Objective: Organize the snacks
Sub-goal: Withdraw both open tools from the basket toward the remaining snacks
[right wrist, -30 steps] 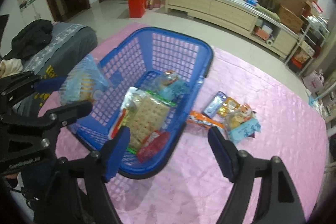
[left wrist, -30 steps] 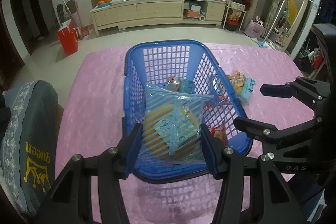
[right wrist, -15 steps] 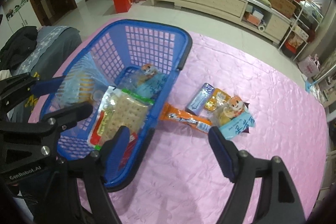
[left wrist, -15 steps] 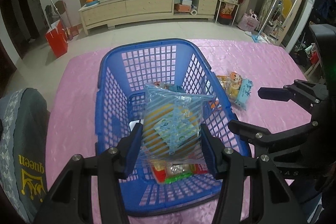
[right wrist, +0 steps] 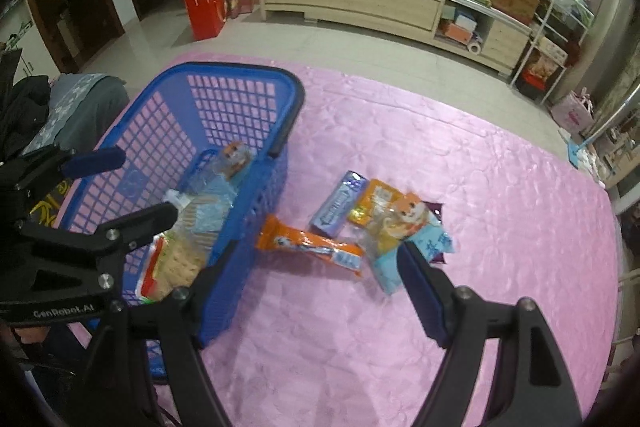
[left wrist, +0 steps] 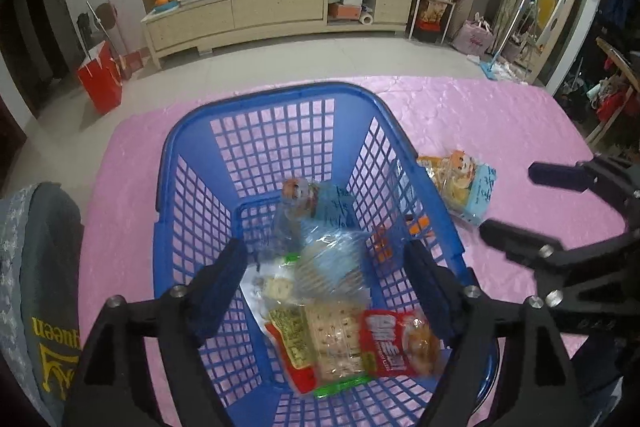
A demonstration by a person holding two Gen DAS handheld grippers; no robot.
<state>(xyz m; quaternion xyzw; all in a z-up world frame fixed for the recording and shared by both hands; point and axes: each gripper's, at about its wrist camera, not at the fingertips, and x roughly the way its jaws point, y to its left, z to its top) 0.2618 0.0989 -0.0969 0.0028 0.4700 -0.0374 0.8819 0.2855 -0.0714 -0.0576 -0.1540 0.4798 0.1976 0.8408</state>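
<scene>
The blue basket (left wrist: 200,187) fills the middle of the left wrist view on the pink table (left wrist: 500,123), and the striped clear bag (left wrist: 332,263), pinched between the left gripper (left wrist: 326,275) half a second ago, now lies loose on the cracker pack (left wrist: 332,339), the jaws opening and clear of it. That makes 1 more snack stowed. The right gripper (right wrist: 316,287) hangs wide and empty at lower centre over the 4 or so packets left, nearest the orange bar (right wrist: 308,245).
</scene>
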